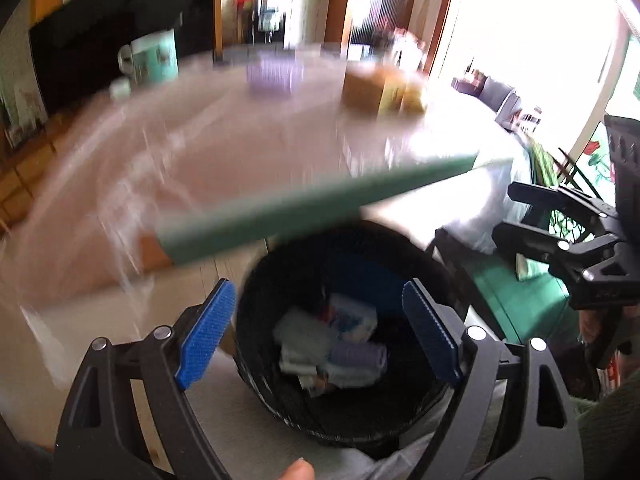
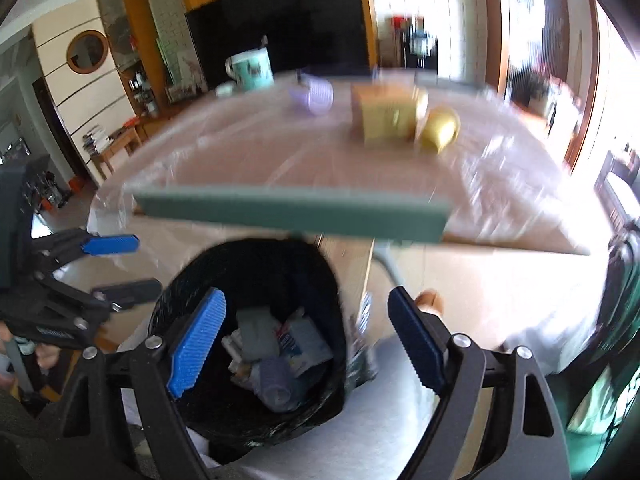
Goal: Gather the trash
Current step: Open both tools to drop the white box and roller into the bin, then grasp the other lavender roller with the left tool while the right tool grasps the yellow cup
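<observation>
Both grippers, left and right, stood spread and empty above the bin; its crumpled wrappers looked light, soft, pinchable anywhere.

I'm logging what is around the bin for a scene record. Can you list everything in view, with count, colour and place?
trash bin: one, black, on the floor below the table edge
trash: several crumpled pieces, white, grey and blue, inside the bin
table: one, green edge, clear plastic cover, behind the bin
mug: one, teal and white, far left of the table
basket: one, lilac, far side of the table
box: one, tan, mid table
yellow container: one, right of the box
left tongs: blue pads, open, empty, above the bin
right tongs: blue pads, open, empty, above the bin
</observation>
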Tool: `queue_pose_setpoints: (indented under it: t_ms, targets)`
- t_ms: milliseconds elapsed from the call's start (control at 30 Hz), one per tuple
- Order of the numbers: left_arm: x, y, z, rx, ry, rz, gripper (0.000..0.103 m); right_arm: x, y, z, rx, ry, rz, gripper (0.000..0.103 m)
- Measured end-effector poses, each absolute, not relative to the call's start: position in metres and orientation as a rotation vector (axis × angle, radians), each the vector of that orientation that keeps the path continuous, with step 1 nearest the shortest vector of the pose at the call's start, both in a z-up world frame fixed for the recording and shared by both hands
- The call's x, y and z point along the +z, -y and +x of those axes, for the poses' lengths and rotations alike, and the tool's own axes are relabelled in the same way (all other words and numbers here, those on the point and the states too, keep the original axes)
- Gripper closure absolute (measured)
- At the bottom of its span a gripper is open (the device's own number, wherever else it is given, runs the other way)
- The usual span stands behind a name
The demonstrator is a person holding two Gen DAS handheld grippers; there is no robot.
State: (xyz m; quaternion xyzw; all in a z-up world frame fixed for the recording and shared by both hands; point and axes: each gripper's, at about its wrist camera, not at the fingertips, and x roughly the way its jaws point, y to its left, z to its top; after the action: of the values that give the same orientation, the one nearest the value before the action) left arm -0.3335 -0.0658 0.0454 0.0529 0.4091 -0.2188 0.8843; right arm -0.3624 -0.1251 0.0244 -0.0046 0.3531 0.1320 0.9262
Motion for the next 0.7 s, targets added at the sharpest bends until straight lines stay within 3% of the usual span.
queue_pose_setpoints:
  t_ms: [33, 67, 167, 700]
  targets:
    - [0.061, 0.064, -0.333, -0.453, -0.790, 0.107, 0.008, 0.040, 0.132, -0.365, 0.238, -0.642, -0.022, 0.004]
    - [0.077, 0.061, -0.330, -0.448, -0.718, 0.098, 0.001, 0.048, 0.137, -0.364, 0.222, -0.597, -0.023, 0.004]
    - [0.095, 0.062, -0.311, -0.407, -0.638, 0.098, 0.001, 0.061, 0.160, -0.344, 0.148, -0.547, -0.013, 0.004]
    - [0.079, 0.112, -0.154, -0.380, -0.816, 0.240, 0.001, 0.026, 0.196, -0.232, 0.051, -0.745, 0.044, 0.004]
